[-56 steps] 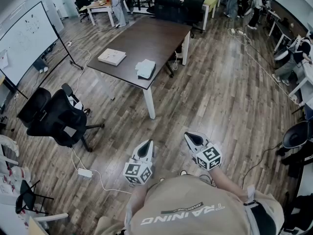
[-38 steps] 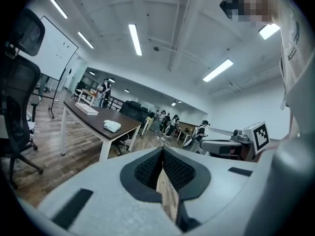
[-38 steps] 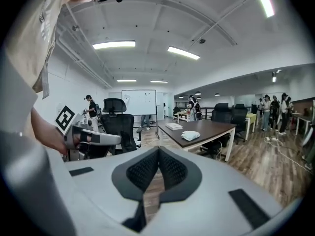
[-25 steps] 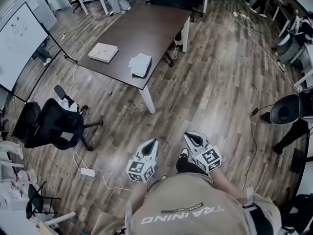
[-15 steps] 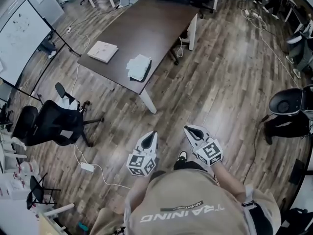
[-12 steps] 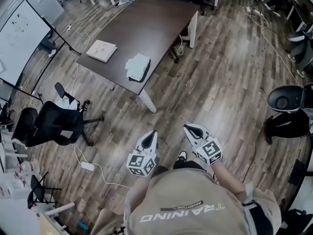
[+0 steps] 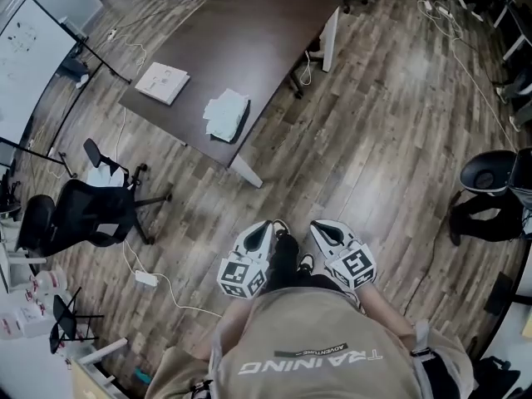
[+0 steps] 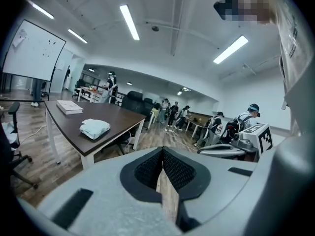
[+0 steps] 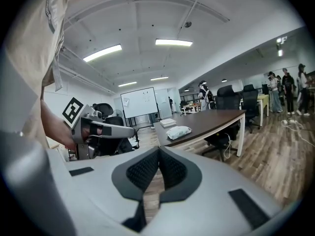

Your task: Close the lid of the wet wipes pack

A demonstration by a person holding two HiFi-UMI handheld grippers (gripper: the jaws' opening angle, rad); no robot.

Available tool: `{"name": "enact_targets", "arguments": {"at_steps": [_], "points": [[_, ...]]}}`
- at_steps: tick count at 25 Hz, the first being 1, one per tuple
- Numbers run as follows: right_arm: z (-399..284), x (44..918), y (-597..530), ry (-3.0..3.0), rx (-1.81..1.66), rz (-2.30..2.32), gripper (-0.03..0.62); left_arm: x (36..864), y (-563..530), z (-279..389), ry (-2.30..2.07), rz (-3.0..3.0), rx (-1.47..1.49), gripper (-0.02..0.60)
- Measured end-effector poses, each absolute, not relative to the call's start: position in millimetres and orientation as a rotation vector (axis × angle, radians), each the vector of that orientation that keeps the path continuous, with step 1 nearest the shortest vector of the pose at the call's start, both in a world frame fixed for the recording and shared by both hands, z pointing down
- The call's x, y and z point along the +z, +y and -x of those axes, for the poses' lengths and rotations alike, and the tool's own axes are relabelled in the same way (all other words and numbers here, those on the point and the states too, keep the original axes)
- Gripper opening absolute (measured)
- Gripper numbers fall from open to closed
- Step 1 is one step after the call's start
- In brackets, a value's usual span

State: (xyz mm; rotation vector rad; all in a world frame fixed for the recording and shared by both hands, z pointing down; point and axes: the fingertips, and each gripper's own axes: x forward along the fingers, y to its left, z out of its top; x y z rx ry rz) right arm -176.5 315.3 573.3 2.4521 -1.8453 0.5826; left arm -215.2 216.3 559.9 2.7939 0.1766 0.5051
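The wet wipes pack (image 7: 225,116) is a pale soft packet lying near the front corner of the dark table (image 7: 249,40); it also shows in the left gripper view (image 8: 95,128) and the right gripper view (image 9: 178,132). Whether its lid is up cannot be made out from this distance. My left gripper (image 7: 263,233) and right gripper (image 7: 322,229) are held close to my body over the floor, well short of the table. Both are shut with nothing between the jaws.
A flat white box (image 7: 163,82) lies further back on the table. A black office chair (image 7: 83,213) stands left of me, with a cable and power strip (image 7: 146,278) on the wood floor. A whiteboard (image 7: 29,46) stands far left. People stand at the far desks (image 8: 172,113).
I have walked toward the table: it and the wipes pack sit nearer in the head view. Both grippers stay shut in front of my body.
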Motion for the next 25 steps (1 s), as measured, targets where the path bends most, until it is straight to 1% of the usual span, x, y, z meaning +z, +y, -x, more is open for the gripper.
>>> {"name": "enact_targets", "arguments": {"at_steps": [4,10,14,22,25], "points": [[135,570,306,-1.778,0.575,-2.461,0.014,563,203,166,0.215,-2.791,0.485,0.009],[72,536,275,-1.712,0.482,-2.476,0.014,535,177,89,0.332,-2.804,0.394,0.009],[42,524,249,-1.696,0.436,-2.494,0.014,528,159,60,0.365,-2.809,0.36,0.009],[-13,532,216,-1.677,0.42,-2.448,0.014,531,112,14,0.332,-2.832,0.347,0.009],[-45,535,198,-1.708,0.422,-2.431,0.014,532,94,-7,0.284,-2.847,0.348,0.009]]}}
